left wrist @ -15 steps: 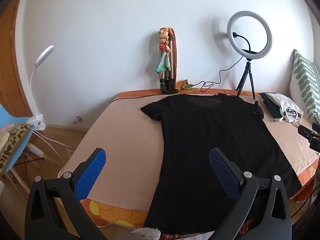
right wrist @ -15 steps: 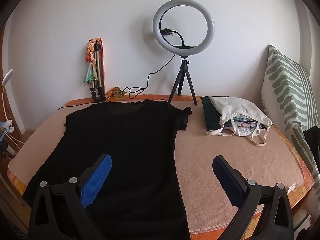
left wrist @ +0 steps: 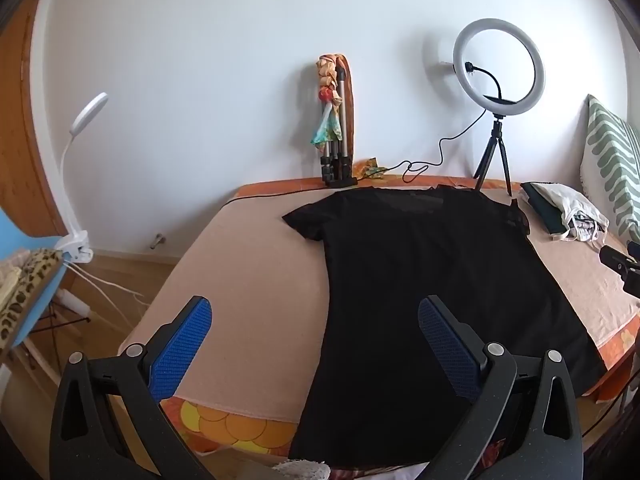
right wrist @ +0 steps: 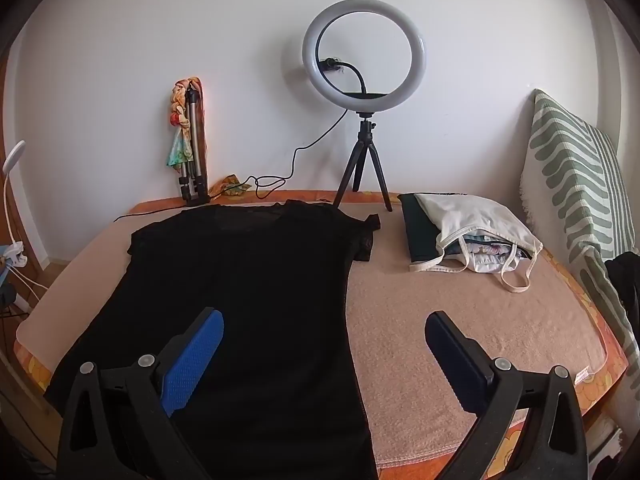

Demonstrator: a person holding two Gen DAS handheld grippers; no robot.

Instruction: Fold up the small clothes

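Plainly, folding is not yet under way; this reads as the approach before a first grasp.

Far left, off the bed: a white clip lamp [left wrist: 82, 152] is standing by a blue chair, well clear of the work.

Left gripper [left wrist: 314, 322] is hanging above the near left part of the bed [left wrist: 248, 280], jaws wide apart, holding nothing. Its left pad is sitting over bare peach blanket, its right pad over dark cloth, so the shirt's left side edge is lying between them in the view.

Centre: the black T-shirt [left wrist: 424, 280] is lying flat, spread out, collar toward the wall, hem hanging slightly over the near edge of the bed. Both short sleeves are showing; the right one looks a little crumpled. Behind the collar a folded tripod with a scarf [left wrist: 334, 120] is leaning on the wall.

Right gripper [right wrist: 324, 330] is hovering likewise, jaws wide apart and empty, straddling the shirt's right side edge.

Further right: a ring light [right wrist: 363, 54] on its small tripod, then a pile of other clothes [right wrist: 472, 236], well apart from the shirt, and a striped cushion [right wrist: 576, 184].

Judgement: the next move is calling for each gripper to descend and pinch cloth at a sleeve or side edge, taking only the shirt and not the blanket beneath.
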